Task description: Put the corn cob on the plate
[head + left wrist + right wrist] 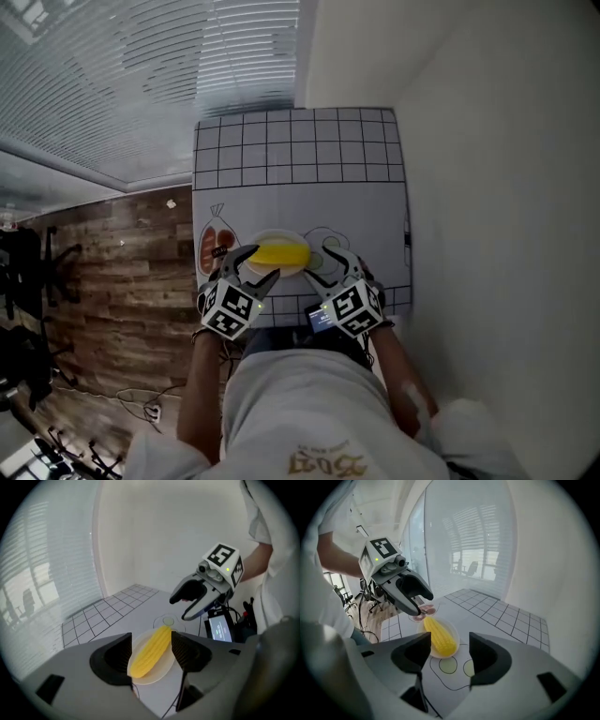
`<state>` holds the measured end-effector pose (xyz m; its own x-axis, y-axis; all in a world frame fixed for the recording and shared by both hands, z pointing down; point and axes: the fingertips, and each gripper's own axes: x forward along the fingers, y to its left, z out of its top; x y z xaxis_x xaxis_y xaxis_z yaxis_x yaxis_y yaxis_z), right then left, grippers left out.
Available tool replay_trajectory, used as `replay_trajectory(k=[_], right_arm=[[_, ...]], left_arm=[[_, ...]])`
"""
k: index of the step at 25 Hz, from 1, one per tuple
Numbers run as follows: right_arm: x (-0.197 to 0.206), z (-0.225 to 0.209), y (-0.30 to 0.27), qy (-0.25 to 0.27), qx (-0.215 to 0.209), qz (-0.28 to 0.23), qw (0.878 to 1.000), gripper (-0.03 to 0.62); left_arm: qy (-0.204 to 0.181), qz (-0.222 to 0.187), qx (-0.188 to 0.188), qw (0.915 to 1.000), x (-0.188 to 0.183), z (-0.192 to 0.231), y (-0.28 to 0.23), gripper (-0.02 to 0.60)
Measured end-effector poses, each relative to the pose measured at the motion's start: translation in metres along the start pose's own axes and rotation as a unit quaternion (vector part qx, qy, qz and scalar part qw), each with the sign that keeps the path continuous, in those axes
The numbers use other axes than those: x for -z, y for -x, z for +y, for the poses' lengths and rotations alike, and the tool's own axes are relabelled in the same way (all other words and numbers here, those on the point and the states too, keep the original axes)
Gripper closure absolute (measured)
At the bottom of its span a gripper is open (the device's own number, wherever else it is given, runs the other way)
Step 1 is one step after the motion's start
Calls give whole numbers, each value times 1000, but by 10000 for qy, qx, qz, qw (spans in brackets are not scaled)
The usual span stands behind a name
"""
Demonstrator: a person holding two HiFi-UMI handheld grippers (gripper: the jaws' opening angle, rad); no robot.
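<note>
- White mat [300, 159] w/ black grid covers the tabletop; wood floor [112, 281] to its left, blinds [141, 75] beyond, plain wall [487, 187] at right.
- Corn [279, 254] lies flat on the plate [277, 234], near the mat's front edge. It sits diagonally across the dish and nothing grips it.
- Plate is pale, small and round. Its rim shows past the corn on both sides.
- L gripper [255, 267] hovers just left of and above the plate. Its jaws are spread wide and empty; in its own view the corn [151, 651] and plate [157, 674] show thru the gap, down on the mat.
- R gripper [323, 262] hovers just right of the plate. Its jaws are also apart w/ nothing between the pads; corn [439, 637] and plate [452, 629] lie below and ahead.
- Both grippers tilt down toward the plate, tips facing each other across it.
- Meat print [214, 246] on the mat left of the plate; circle outlines [448, 665] drawn just in front of it.
- Lit screen [219, 629] sits by the person's body, behind the R gripper [180, 607].
</note>
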<state>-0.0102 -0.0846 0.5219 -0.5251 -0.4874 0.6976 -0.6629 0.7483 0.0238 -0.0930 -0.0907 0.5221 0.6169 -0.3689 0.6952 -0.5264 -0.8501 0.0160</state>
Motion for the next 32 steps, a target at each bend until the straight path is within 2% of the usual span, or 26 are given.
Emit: replay_trajectory(k=[2, 4, 6, 8, 10, 11, 12, 13, 19, 32], right_arm=[[-13, -4, 10, 29, 199, -240, 9995, 334], [-33, -15, 26, 21, 559, -681, 9961, 426], [-54, -28, 45, -186, 848, -1221, 9887, 468], [-72, -40, 63, -523, 1012, -1718, 9785, 482], [-82, -49, 76, -787, 1118, -2030, 9696, 482], [-84, -53, 81, -840, 1160, -2105, 9670, 550], [-85, -55, 85, -841, 1185, -2121, 9664, 588], [-87, -56, 88, -815, 1190, -2099, 9670, 588], [-97, -60, 104, -715, 1282, -2225, 9638, 588], [-100, -60, 109, -637, 1424, -2275, 9612, 588]], left_arm=[[278, -355, -131, 9989, -12, 3, 7, 316], [329, -719, -300, 9964, -29, 8, 15, 316], [420, -1194, -340, 9914, -56, 9, 26, 316], [611, -1765, -371, 9817, -79, 10, 40, 316], [794, -2238, -574, 9697, -97, 16, 56, 318], [854, -2410, -722, 9641, -104, 21, 65, 432], [892, -2554, -825, 9592, -109, 24, 73, 577], [905, -2671, -849, 9556, -114, 26, 79, 577], [518, -2910, -855, 9515, -135, 24, 93, 577], [554, -2920, -968, 9499, -133, 26, 95, 577]])
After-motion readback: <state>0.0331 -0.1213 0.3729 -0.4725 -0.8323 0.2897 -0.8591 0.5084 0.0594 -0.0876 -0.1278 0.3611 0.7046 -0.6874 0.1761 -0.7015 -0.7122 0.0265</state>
